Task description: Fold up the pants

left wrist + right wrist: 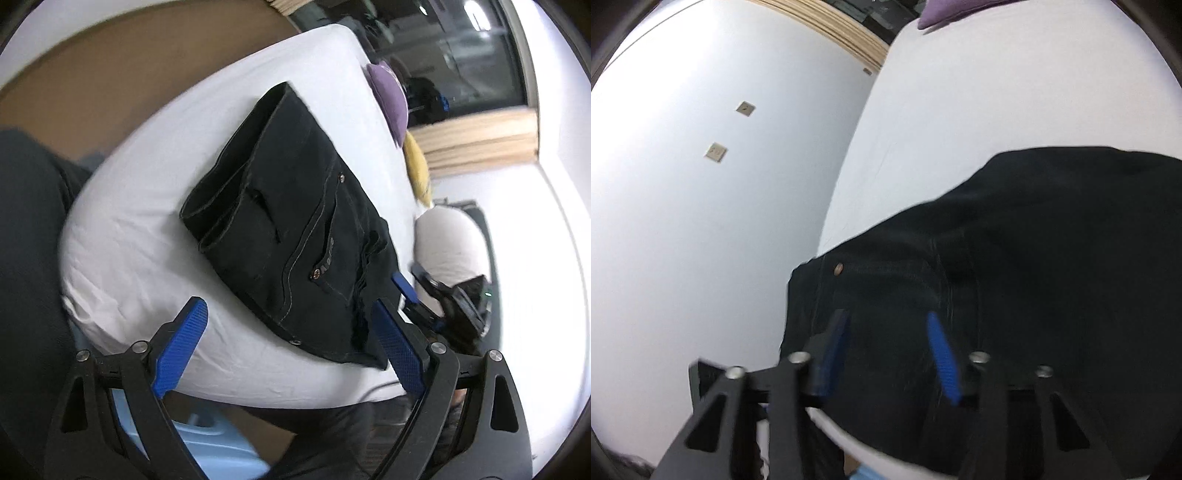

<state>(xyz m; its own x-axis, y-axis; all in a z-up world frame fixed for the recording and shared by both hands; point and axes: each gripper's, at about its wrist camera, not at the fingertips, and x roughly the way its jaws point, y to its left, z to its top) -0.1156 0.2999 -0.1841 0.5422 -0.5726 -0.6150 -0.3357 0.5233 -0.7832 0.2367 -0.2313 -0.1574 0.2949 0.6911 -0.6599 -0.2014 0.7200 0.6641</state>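
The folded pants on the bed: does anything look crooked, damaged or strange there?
Little stands out. The dark pants lie folded on the white bed, set diagonally, one corner at the near mattress edge. No damage is visible. The right wrist view is blurred.

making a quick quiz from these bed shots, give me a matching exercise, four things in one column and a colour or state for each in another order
Things:
1. pants
2. cushion
3. left gripper
4. bed sheet

Colour or state:
A. white, spread over the bed
B. purple, by the far edge of the bed
C. dark, folded, lying on the sheet
D. jaws wide apart, nothing held

Pairs: 1-C, 2-B, 3-D, 4-A
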